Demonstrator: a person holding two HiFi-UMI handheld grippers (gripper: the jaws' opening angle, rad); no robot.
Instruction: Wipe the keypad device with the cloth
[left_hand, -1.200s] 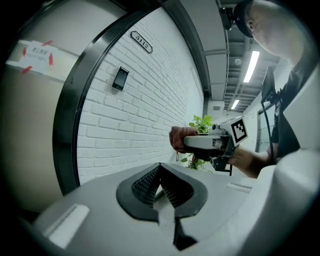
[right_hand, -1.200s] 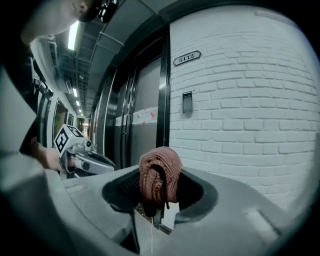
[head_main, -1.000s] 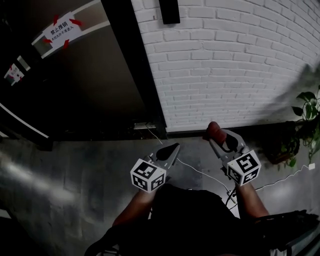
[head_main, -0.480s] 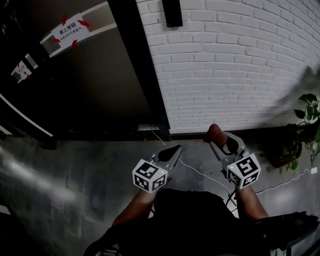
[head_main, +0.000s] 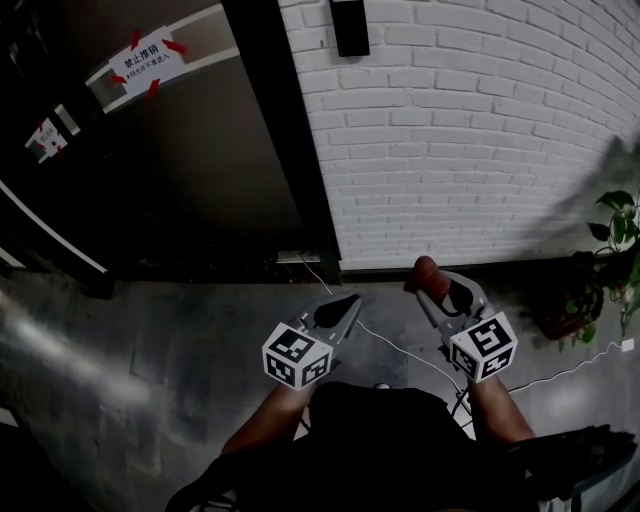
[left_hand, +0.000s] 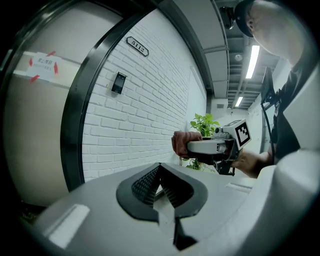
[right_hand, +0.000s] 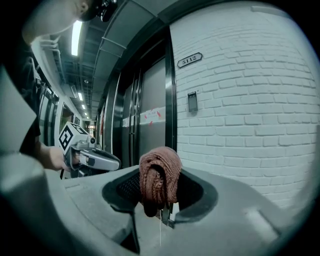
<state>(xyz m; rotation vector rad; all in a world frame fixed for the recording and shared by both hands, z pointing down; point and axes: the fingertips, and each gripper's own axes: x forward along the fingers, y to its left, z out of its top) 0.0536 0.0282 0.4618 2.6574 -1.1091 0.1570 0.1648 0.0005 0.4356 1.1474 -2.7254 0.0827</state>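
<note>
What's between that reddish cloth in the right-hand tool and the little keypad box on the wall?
Nothing but bare white brick wall: the right gripper view shows it between the cloth and the keypad device.

The left forearm and right forearm are bare and reach forward from the body, held low, near level and apart. The left tongs point ahead and slightly rightward, their jaws drawn together with nothing between them. The right tongs point ahead and a little leftward. Their jaws are clamped on a bunched reddish-brown cloth that bulges past the tips. The right hand wraps the handle behind its marker cube.
</note>
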